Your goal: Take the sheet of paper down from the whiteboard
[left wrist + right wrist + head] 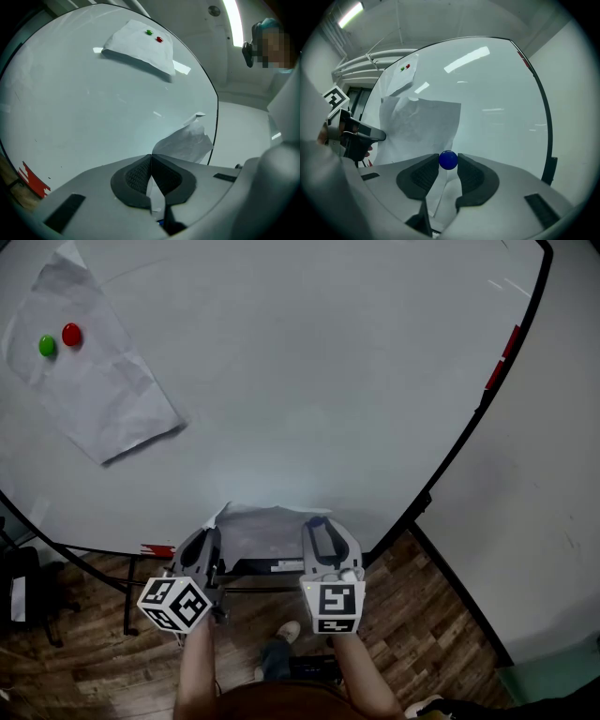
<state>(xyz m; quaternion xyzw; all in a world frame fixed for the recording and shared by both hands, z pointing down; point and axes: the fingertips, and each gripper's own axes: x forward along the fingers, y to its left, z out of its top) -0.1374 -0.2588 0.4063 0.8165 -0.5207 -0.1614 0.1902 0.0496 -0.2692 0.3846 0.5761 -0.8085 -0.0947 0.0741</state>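
A creased white sheet of paper (267, 529) hangs off the lower edge of the whiteboard (309, 381), between my two grippers. My left gripper (208, 538) is shut on the sheet's left edge; in the left gripper view the sheet (185, 143) curls up past the closed left gripper (150, 158). My right gripper (319, 523) is at the sheet's right side. In the right gripper view the right gripper (448, 163) is shut on a round blue magnet (448, 160), with the sheet (422, 122) behind it. The left gripper (352, 136) shows at that view's left.
A second white sheet (89, 381) is pinned at the board's upper left by a green magnet (47, 346) and a red magnet (71, 334). The board's black frame (469, 432) runs down the right. Wooden floor (94, 652) and stand legs lie below.
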